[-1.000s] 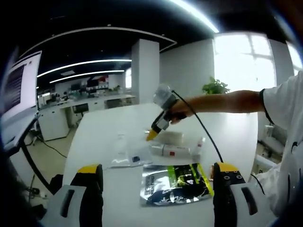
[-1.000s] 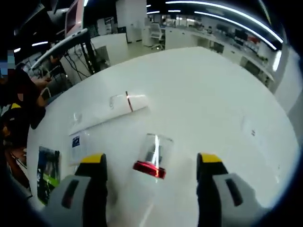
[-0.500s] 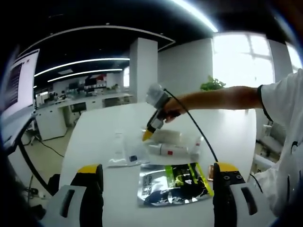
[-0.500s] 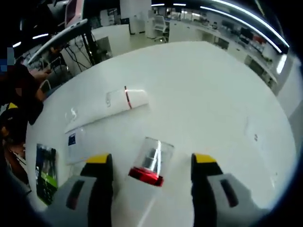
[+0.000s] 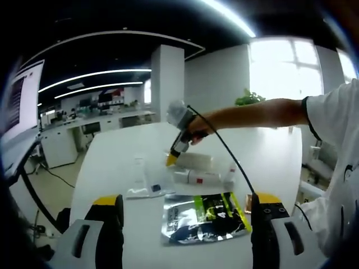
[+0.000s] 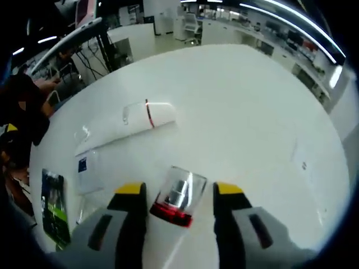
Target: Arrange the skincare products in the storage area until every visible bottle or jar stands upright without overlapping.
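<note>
A white bottle with a red band and a clear cap [image 6: 178, 197] lies on its side on the white table [image 6: 241, 106], cap pointing away. My right gripper [image 6: 179, 191] straddles it, open, with the jaws close on either side of the red band. In the left gripper view the right gripper [image 5: 171, 158] hangs tip-down over that bottle [image 5: 197, 161]. A white tube with a red stripe [image 6: 148, 115] lies flat further out, also seen as the tube [image 5: 197, 177]. A small white bottle [image 5: 230, 174] lies beside it. My left gripper [image 5: 185, 200] stands open over the near table edge.
A silver, black and green pouch [image 5: 205, 217] lies flat between the left jaws. A clear packet with a blue label [image 5: 148, 185] lies to its left. A person's bare arm [image 5: 258, 115] reaches in from the right. Desks and chairs stand beyond the table.
The right gripper's jaws have drawn in around the red-banded bottle. The right gripper has moved slightly forward over it. The left gripper has barely moved.
</note>
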`<state>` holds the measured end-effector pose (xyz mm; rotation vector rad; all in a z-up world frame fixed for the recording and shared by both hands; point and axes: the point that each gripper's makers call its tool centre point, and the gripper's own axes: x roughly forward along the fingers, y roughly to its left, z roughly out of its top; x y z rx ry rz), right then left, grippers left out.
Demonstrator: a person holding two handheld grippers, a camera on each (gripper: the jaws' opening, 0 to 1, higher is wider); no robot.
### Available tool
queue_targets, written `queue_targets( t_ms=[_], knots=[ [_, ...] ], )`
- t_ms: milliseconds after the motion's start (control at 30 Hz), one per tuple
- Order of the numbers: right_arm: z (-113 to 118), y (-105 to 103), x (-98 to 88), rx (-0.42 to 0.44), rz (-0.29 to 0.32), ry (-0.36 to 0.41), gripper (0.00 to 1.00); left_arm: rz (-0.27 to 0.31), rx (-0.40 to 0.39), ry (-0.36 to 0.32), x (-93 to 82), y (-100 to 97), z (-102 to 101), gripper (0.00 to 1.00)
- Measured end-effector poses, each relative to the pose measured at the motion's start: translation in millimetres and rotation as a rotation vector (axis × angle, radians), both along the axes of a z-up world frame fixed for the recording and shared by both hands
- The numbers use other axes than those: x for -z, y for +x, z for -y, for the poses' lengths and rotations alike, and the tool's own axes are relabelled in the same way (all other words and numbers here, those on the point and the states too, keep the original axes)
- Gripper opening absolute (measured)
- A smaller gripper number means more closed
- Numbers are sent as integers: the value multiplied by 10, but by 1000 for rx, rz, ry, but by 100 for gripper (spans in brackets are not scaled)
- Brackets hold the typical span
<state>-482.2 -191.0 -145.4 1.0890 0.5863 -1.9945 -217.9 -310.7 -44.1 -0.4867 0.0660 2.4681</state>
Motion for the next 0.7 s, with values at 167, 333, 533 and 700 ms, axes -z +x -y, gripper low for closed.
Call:
queue_targets(
  t_ms=[167,333,533,700],
  knots=[
    [5,-6,8,-11,-1,32,43,6,4,2,11,3,-22,96],
    [13,18,6,-17,5,55,41,5,7,2,6,10,-34,96],
    [52,43,9,-25,20,63,38,7,7,-1,11,8,-37,96],
    [136,114,-45,-20,47,14,32,2,10,2,-2,13,-39,96]
  ],
)
